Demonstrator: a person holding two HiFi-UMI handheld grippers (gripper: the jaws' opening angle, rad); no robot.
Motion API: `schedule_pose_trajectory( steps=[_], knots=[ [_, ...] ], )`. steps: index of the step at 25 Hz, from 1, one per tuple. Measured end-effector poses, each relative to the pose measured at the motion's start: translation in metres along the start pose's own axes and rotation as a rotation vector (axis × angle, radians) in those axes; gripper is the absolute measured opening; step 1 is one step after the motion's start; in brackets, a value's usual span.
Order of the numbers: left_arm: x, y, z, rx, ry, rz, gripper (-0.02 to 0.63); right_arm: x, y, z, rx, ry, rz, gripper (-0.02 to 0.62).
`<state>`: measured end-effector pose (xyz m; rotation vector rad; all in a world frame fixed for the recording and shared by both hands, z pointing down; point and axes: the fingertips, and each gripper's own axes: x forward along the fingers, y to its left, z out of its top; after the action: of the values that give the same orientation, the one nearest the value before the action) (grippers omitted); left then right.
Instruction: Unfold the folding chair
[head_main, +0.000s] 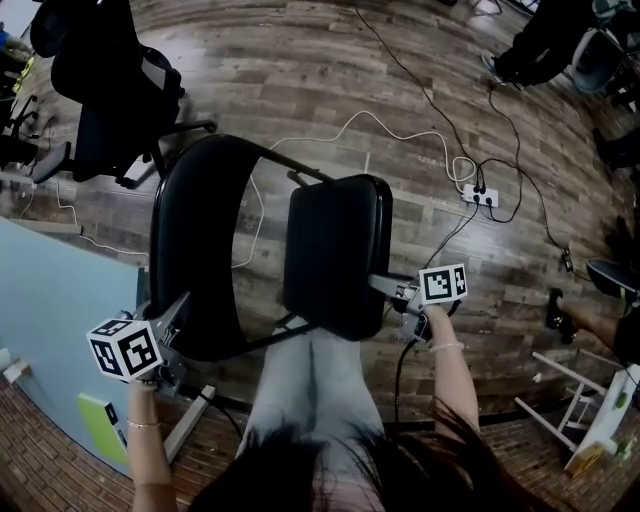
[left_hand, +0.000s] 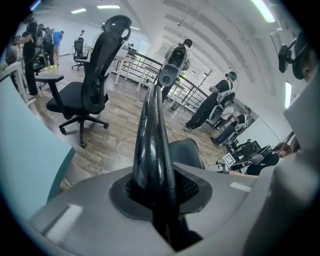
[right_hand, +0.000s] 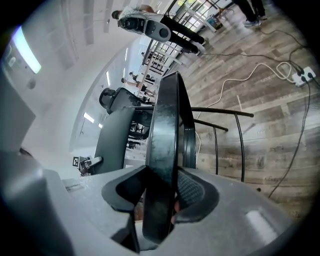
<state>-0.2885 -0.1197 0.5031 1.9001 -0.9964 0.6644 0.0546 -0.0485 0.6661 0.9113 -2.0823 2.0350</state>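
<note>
At 8 o'clock in the head view, a pale blue worktop (head_main: 50, 320) borders the scene. A black office chair (head_main: 110, 90) stands at 11 o'clock. The folding chair (head_main: 335, 250) stands at centre on the wooden floor (head_main: 300, 60), directly before the person.

Left gripper (head_main: 172, 315), at 8 o'clock: closed narrow on the rim of the chair's rounded black backrest (head_main: 190, 240). In the left gripper view (left_hand: 160, 195) the pads (left_hand: 187, 187) press on the rim from both sides.

The seat (head_main: 335, 210) stands just right of the backrest.

Right gripper (head_main: 385, 287), at 4 o'clock: set about the seat's right edge. In the right gripper view (right_hand: 160, 200) the seat panel (right_hand: 162, 150) stands between fairly wide jaws, with a dark gap on one side. No clamping is seen.

A white power strip (head_main: 480, 196) with cables lies on the floor at 2 o'clock.
</note>
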Motion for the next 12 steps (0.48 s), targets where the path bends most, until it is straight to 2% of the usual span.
schedule_pose_trajectory(
  steps=[12],
  knots=[
    [0.009,0.004,-0.005,-0.022,0.0,-0.022,0.081,-0.019,-0.025,0.0,0.007,-0.011,0.012,0.172]
  ],
)
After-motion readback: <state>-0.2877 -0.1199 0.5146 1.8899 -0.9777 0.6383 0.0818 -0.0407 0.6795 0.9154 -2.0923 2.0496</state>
